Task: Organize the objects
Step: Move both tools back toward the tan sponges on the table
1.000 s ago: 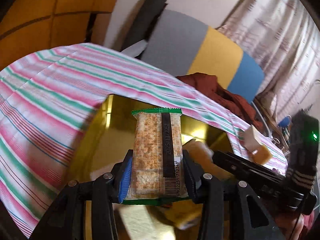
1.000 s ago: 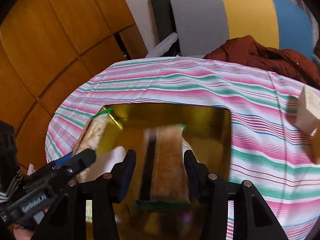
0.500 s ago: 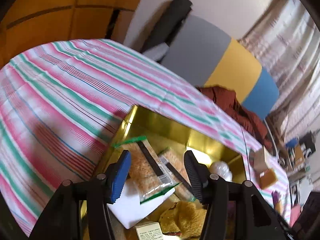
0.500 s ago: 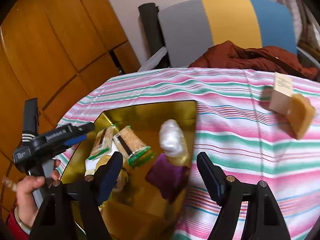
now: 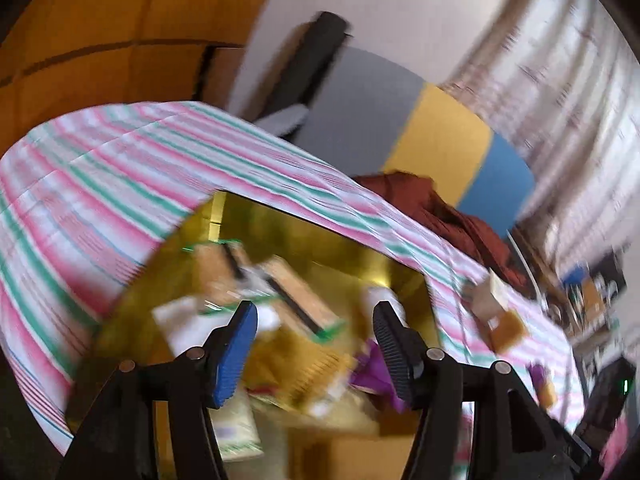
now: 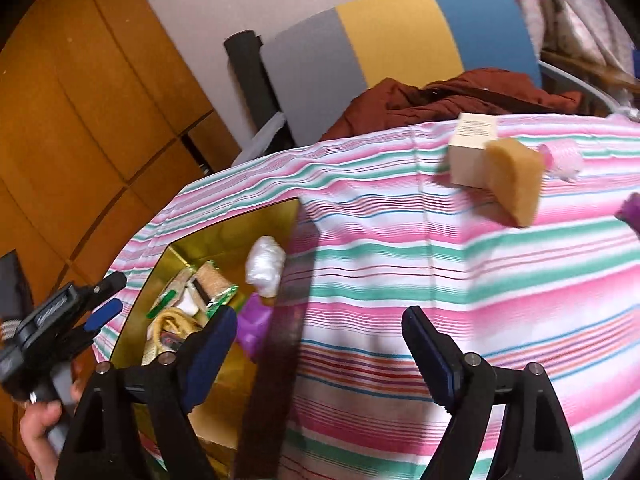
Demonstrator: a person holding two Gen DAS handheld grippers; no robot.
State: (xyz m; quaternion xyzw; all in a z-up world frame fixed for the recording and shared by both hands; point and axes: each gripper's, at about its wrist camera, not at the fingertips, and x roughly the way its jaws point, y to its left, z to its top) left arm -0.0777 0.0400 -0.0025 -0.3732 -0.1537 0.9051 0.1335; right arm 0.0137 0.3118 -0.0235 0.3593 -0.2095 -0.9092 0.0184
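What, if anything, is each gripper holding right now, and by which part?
Nothing. The left gripper and right gripper have just been opening, with nothing between their jaws; the cracker packets lie in the gold box.

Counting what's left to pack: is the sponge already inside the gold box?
No, the sponge lies on the striped cloth against a small carton, well away from the gold box.

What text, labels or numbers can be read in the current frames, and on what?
None legible.
Cream box: printed lines on top, too small to read.
Left gripper: white lettering on its body, blurred.
Cracker packets in the gold box: dark barcode strip, digits unreadable.
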